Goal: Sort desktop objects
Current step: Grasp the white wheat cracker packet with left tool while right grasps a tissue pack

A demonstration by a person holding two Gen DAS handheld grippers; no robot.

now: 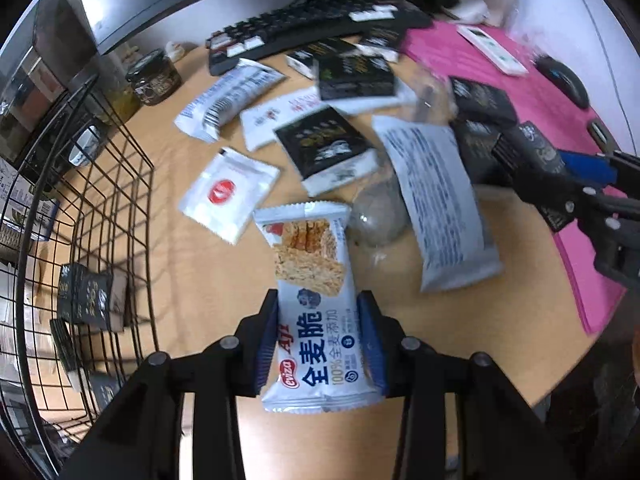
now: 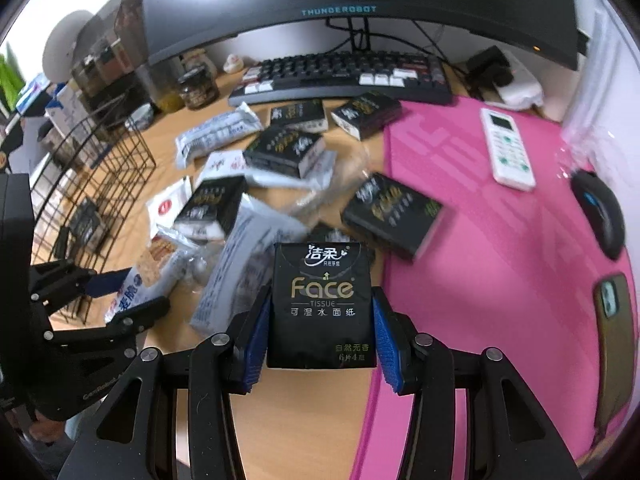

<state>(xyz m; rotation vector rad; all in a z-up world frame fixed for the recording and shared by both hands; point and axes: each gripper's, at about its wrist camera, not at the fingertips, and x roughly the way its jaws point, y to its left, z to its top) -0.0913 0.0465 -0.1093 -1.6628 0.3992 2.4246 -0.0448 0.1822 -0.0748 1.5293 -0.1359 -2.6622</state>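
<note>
wooden desk (image 1: 192,280) strewn with packets; left hand-held gripper (image 1: 318,344) clamps cracker packet (image 1: 316,312), right hand-held gripper (image 2: 320,332) clamps tissue pack (image 2: 322,304)

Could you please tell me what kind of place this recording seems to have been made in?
Most likely an office or home computer desk: a wide dark curved monitor stands behind a black keyboard, with a black computer mouse on a pink desk mat.

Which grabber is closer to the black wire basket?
Left. The left gripper, shut on the cracker packet, sits right beside the wire basket. The right gripper, shut on the Face tissue pack, is farther off, by the pink mat.
</note>
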